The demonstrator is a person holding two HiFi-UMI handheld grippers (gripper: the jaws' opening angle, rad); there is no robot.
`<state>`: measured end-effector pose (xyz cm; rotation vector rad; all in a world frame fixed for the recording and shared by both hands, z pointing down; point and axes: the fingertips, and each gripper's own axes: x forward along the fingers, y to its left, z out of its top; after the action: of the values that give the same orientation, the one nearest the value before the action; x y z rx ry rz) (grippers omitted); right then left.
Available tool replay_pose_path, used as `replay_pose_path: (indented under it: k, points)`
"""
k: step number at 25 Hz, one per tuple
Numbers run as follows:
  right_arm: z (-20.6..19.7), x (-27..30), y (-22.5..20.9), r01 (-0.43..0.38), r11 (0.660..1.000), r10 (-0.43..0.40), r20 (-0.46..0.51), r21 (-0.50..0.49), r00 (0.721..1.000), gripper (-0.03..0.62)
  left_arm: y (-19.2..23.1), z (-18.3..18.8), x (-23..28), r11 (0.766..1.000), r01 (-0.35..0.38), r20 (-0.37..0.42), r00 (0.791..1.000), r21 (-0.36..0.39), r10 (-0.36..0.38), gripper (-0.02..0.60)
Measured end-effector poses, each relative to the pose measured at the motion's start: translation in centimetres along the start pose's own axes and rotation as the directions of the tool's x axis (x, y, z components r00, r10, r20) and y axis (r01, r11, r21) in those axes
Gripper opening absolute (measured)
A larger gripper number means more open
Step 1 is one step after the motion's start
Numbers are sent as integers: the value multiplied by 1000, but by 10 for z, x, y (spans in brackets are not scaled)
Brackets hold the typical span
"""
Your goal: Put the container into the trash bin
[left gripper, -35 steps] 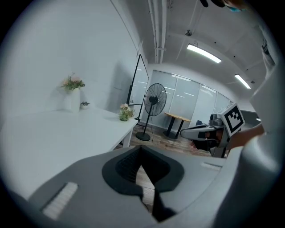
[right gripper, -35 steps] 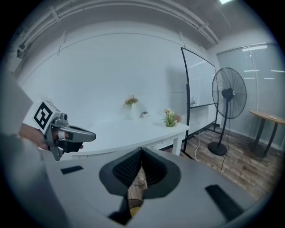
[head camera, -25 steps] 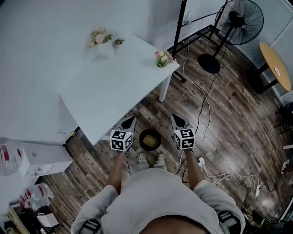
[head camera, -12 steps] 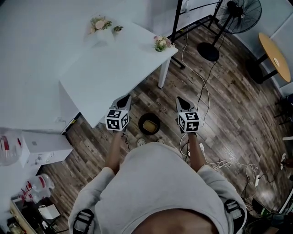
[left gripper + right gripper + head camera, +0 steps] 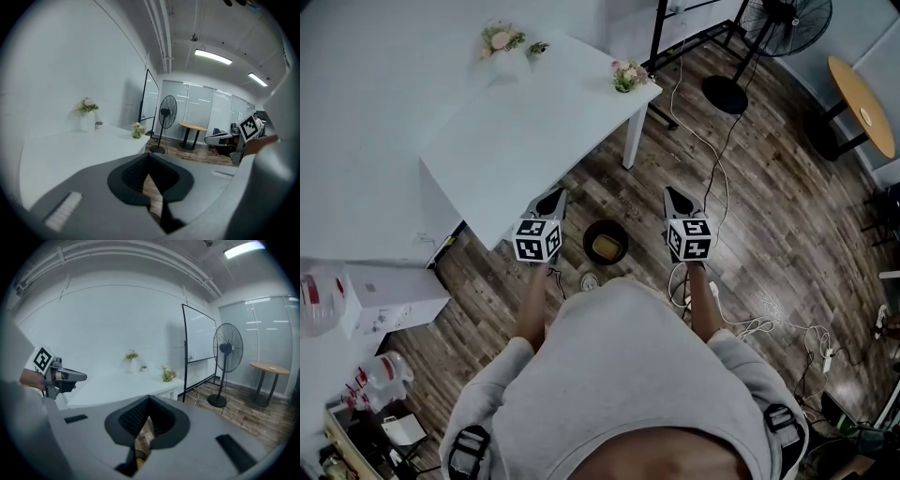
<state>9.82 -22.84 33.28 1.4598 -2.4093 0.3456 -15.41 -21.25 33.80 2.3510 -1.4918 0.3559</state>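
A dark round trash bin [image 5: 589,232] stands on the wood floor just in front of me, with a yellowish container [image 5: 606,247] lying inside it. In the head view my left gripper [image 5: 551,200] hangs left of the bin and my right gripper [image 5: 677,199] right of it, both above the floor and apart from the bin. Each is shut, with nothing between its jaws. The left gripper view shows its shut tips [image 5: 149,158] over the floor, and the right gripper view shows the same [image 5: 149,401]. A sliver of yellow shows low in the right gripper's gap.
A white table [image 5: 525,131] with small flower pots [image 5: 628,75] stands just beyond the bin. Cables [image 5: 717,202] and a power strip trail over the floor at the right. A standing fan [image 5: 783,23], a round wooden table [image 5: 862,103] and a whiteboard frame stand farther back.
Both grippers have risen a little and stand slightly farther apart. The bin with the container in it has kept its place; my feet are now hidden under my body.
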Motion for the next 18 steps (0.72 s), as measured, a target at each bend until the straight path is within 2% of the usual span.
replay_pose_path:
  k: [18]
  points:
    - [-9, 1, 18, -23, 1000, 23, -27, -11, 999, 14, -5, -10, 0, 1000, 23, -14, 1000, -11, -23, 11]
